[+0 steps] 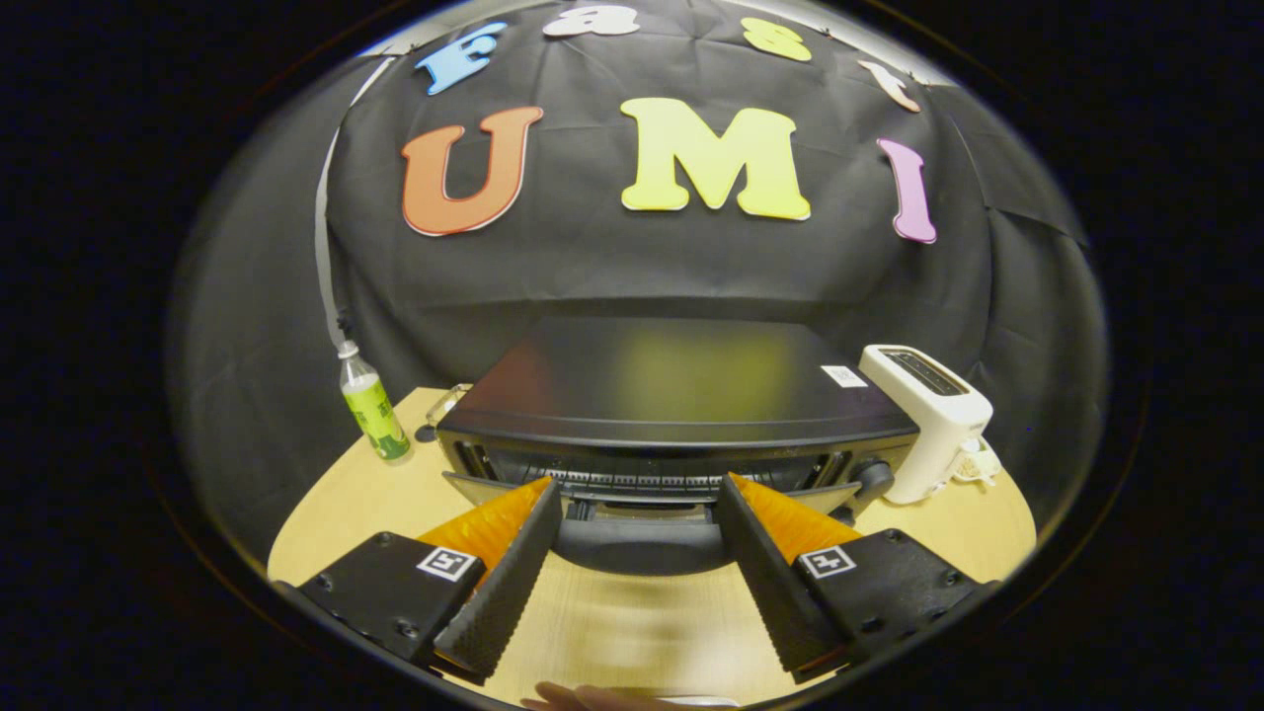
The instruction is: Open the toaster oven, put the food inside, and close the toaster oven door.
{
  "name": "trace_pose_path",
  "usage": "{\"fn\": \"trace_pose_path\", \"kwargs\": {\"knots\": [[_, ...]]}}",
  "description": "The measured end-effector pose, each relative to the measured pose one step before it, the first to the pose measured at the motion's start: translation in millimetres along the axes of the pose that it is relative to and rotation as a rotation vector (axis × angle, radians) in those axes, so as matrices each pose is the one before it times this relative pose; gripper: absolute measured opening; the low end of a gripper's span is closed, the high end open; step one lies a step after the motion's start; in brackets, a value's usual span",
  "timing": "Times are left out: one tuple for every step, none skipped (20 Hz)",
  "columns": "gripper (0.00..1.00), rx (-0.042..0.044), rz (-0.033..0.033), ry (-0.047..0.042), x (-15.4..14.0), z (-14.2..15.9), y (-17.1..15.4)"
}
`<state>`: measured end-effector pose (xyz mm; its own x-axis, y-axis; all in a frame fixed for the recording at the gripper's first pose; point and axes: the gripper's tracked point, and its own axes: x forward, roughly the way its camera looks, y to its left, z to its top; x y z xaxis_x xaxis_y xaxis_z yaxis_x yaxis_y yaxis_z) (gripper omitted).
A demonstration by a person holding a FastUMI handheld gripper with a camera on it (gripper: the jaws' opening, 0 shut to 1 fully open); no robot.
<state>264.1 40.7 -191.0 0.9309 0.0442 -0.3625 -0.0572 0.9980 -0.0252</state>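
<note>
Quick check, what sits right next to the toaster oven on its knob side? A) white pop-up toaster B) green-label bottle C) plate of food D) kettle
A: the white pop-up toaster stands beside the toaster oven by its knob; the bottle is on the other side. The hand-held gripper is open, holding nothing.

Hand-held gripper (640, 494), fingers spread wide

Black toaster oven (681, 395) on wooden table, door (642, 538) hanging open toward tongs.
</note>
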Motion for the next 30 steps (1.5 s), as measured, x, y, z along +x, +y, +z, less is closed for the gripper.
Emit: {"fn": "trace_pose_path", "kwargs": {"knots": [[1.0, -0.00481, -0.00062, -0.00235, -5.2, -5.71, 0.46], [1.0, -0.00489, -0.00155, 0.00023, -5.29, -7.58, 0.23], [1.0, -0.00626, -0.00157, 0.00449, -4.99, -7.35, 0.5], [1.0, -0.00596, -0.00197, 0.00587, -4.16, -8.71, 0.48], [1.0, 0.00143, -0.00183, 0.00836, -4.72, -8.82, -0.09], [1.0, 0.00184, -0.00087, 0.00994, -4.07, -9.84, 0.2], [1.0, 0.00147, -0.00026, 0.01619, -3.17, -8.87, 0.42], [1.0, 0.00598, 0.00147, 0.00896, -1.65, -8.23, -0.22], [1.0, -0.00336, -0.00451, 0.01391, -0.43, -8.17, -1.51], [1.0, 0.00571, 0.00506, 0.01221, 0.66, -9.97, -1.08], [1.0, 0.00224, 0.00791, 0.0017, -2.37, -3.27, 0.24], [1.0, -0.00234, 0.00249, 0.0066, -0.48, -4.7, -1.08], [1.0, -0.00268, 0.00067, -0.00428, -0.53, -1.84, 0.5], [1.0, -0.00352, -0.00095, 0.00032, 0.27, -3.78, 0.63], [1.0, -0.00356, -0.001, 0.00448, -0.31, -3.87, -0.07], [1.0, 0.00062, -0.00113, 0.00361, 0.58, -4.45, -0.29], [1.0, -0.00322, -0.00211, 0.00421, 0.39, -4.4, 0.05], [1.0, -0.01003, -0.00416, 0.00391, 0.32, -4.05, 0.61], [1.0, -0.01588, -0.00628, 0.0049, 0.42, -4.75, 0.39], [1.0, -0.01556, -0.00645, 0.01011, 1.71, -6.24, -0.15], [1.0, -0.00536, -0.00364, 0.0069, 0.68, -5.42, -0.12], [1.0, 0.00488, -0.00174, 0.00974, 0.99, -5.38, 0.57], [1.0, 0.01485, 0.00067, 0.01894, 2.24, -5.87, 0.75], [1.0, 0.01464, 0.00183, 0.03061, 3.45, -7.33, 0.5], [1.0, 0.02195, 0.00354, 0.02862, 2.45, -7.36, 1.19], [1.0, 0.01782, 0.00487, 0.02466, 3.17, -6.12, 1.15], [1.0, 0.01028, 0.00137, 0.01247, -0.3, -3.5, 1.1], [1.0, -0.00563, 0.00819, -0.03038, -1.47, 7.95, 1.48], [1.0, -0.00788, 0.00772, -0.01614, -0.87, 2.2, 0.33], [1.0, -0.00826, -0.00279, -0.00671, -1.65, 1.05, -0.66]]}}
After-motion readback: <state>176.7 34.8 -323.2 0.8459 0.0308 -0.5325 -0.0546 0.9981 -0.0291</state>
